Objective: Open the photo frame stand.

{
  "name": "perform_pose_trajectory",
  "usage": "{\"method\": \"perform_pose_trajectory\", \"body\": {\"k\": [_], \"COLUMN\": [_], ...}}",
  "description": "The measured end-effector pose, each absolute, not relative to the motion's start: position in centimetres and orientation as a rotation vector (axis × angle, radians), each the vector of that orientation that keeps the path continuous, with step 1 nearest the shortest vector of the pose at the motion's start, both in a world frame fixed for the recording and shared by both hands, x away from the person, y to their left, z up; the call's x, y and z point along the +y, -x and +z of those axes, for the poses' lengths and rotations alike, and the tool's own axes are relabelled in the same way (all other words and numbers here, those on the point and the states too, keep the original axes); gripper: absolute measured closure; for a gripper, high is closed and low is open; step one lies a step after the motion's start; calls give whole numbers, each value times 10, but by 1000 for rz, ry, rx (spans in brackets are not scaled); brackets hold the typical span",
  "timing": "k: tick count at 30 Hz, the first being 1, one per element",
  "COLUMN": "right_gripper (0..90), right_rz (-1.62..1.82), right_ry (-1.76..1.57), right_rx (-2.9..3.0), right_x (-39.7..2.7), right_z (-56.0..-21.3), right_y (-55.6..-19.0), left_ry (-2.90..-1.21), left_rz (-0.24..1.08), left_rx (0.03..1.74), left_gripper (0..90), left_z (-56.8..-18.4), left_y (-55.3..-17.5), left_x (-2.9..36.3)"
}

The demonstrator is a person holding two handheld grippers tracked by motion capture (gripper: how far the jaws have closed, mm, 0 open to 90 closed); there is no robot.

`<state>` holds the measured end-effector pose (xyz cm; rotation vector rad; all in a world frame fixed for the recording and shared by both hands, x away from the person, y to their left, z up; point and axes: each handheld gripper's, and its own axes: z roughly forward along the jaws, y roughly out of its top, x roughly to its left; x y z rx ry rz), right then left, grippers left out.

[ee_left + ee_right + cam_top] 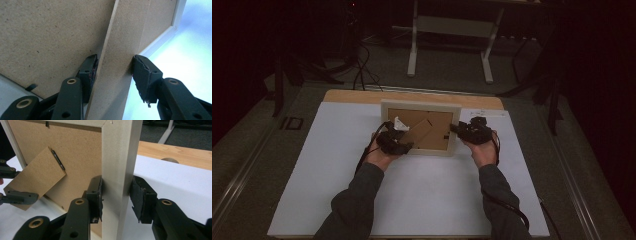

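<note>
One picture frame (420, 126) lies face-down on the worktop (412, 200), light and rigid, probably glazed, so fragile. The right gripper (116, 192) fingers are clamped on the frame's right rail, a sound hold. The left gripper (113, 70) fingers pinch the one thin fibreboard easel stand (117, 50) on the frame's back; its hinge looks delicate.

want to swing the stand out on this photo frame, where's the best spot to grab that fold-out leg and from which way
Grip the fold-out leg near its free end, across its width, coming from the person's left, opposite the hinge. It is a flat board angled off the backing, so both side edges are exposed. The left gripper already straddles it there, while the right gripper clamps the frame's right rail.
</note>
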<state>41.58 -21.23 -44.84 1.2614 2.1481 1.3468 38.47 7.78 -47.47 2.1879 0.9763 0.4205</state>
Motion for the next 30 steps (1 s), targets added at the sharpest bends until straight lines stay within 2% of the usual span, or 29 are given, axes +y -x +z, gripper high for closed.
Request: {"method": "perform_pose_trajectory", "body": {"k": [25,30], "right_gripper": [622,688], "right_rz": [1372,1444], "right_ry": [-1250,-1212], "right_rx": [2070,2099], "right_x": [-213,-212], "right_z": [-450,-445], "right_y": [-411,-410], "left_ry": [-2170,-2145], "left_rz": [464,477], "left_rx": [986,981], "left_gripper": [559,594], "left_z": [-477,-473], "left_y": [-393,-393], "left_x": [75,72]}}
